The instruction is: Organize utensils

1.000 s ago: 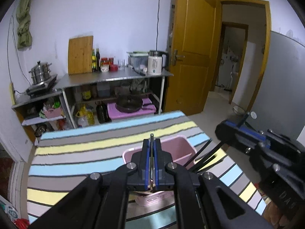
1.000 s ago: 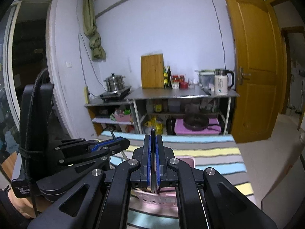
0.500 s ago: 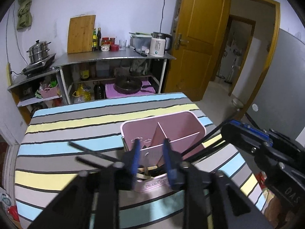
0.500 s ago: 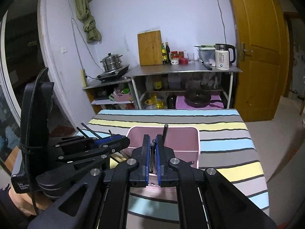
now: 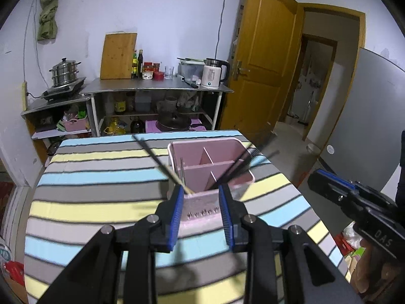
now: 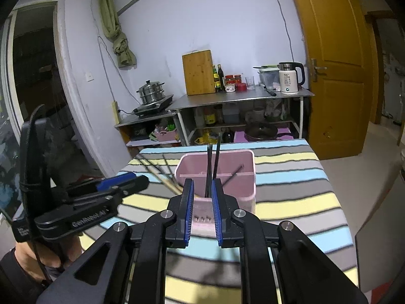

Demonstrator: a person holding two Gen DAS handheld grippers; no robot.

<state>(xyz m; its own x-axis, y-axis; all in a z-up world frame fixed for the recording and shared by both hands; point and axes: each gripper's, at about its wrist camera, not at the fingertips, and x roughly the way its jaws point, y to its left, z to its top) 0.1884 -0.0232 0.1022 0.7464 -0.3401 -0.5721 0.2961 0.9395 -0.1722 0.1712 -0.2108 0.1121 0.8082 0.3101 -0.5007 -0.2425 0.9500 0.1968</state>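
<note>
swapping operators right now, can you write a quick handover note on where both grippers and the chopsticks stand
Left gripper: open, empty, just before the pink holder.
Right gripper: open, empty, at the holder's near side.
Dark chopsticks stand in one compartment; wooden-tipped chopsticks lean out of another.
Done: all chopsticks in view are in the holder on the striped table.
Left: pull both grippers back; straighten the leaning pair if wanted.

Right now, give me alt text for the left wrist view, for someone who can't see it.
An open left gripper hovers before a pink utensil holder holding dark chopsticks, on a striped tablecloth. The right gripper sits at the right edge; kitchen shelves stand behind.
</note>
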